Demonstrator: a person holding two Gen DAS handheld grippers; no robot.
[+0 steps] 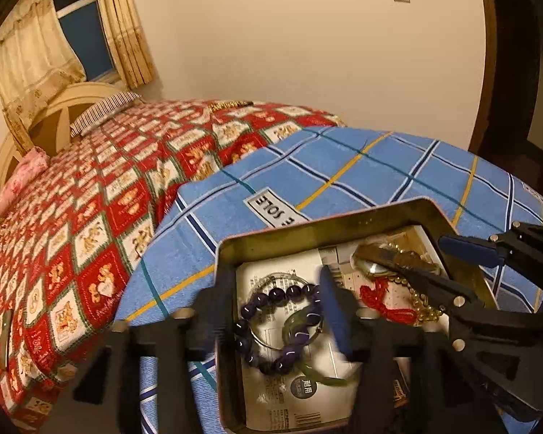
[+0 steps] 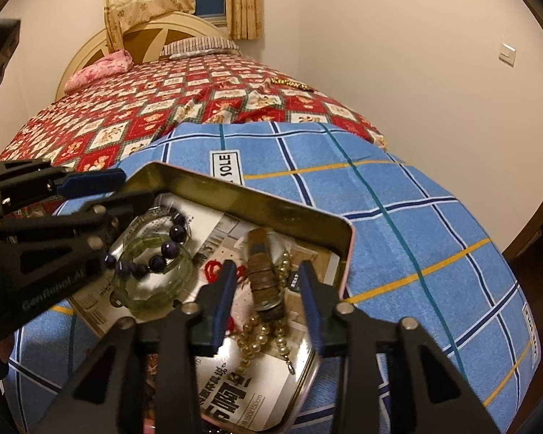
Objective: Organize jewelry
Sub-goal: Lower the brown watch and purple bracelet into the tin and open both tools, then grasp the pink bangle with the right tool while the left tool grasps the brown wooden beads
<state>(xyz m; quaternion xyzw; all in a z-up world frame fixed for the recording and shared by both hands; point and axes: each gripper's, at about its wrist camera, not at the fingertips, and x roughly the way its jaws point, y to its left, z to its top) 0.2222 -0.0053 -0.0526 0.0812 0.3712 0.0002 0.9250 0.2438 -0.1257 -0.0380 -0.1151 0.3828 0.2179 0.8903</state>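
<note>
tin (image 2: 257, 199) – dull tarnished metal | lining (image 2: 235, 379) – printed paper | beads (image 2: 179, 232) – glossy purple | towel (image 2: 416, 217) – matt terry cloth

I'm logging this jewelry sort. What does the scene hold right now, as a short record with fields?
Setting: bed, blue checked towel over a red patterned bedspread
Container: open metal tin on the towel, lined with printed paper
Left half of tin: purple bead bracelet, green bangle
Right half of tin: watch, pearl strand, red cord
Left gripper: open above the bracelets, holding nothing
Right gripper: open, fingers either side of the watch
</note>
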